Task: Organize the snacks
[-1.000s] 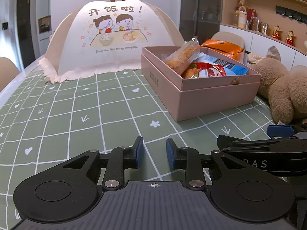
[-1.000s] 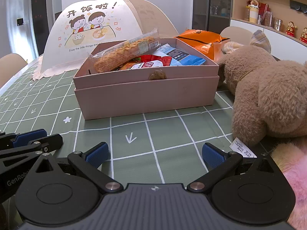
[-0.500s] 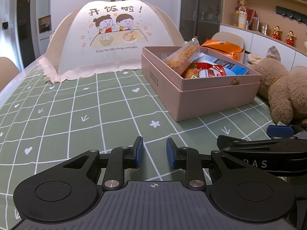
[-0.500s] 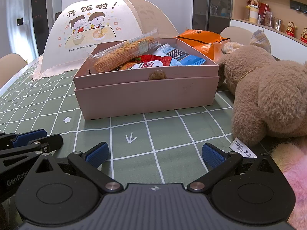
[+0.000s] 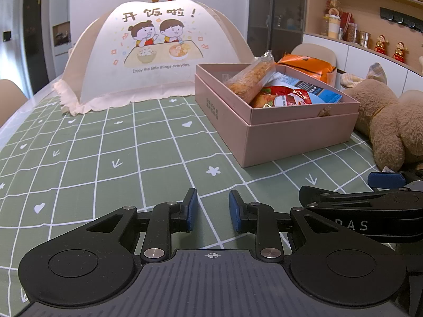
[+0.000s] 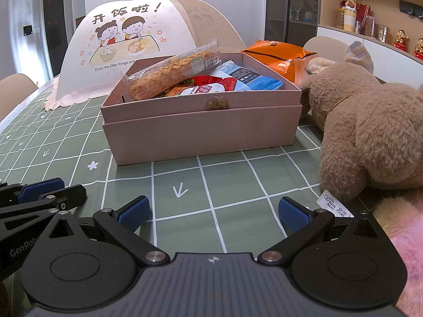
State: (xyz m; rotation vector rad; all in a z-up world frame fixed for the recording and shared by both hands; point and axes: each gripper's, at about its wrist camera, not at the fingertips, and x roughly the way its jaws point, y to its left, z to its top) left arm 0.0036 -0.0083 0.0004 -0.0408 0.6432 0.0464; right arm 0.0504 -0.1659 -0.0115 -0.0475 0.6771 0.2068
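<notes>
A pink box (image 5: 293, 134) (image 6: 201, 132) stands on the green checked tablecloth and holds a long biscuit pack (image 5: 251, 78) (image 6: 171, 72), a red snack bag (image 5: 283, 99) (image 6: 208, 87) and a blue-and-white bag (image 5: 309, 88) (image 6: 251, 78). An orange chip bag (image 5: 306, 66) (image 6: 277, 55) lies behind the box. My left gripper (image 5: 213, 207) sits low over the cloth, jaws a small gap apart and empty. My right gripper (image 6: 212, 211) is wide open and empty, in front of the box.
A printed mesh food cover (image 5: 156, 52) (image 6: 127, 42) stands at the back left. A brown plush toy (image 5: 391, 121) (image 6: 370, 132) lies right of the box, with pink fur (image 6: 407, 251) at the near right. Shelves with jars line the right wall.
</notes>
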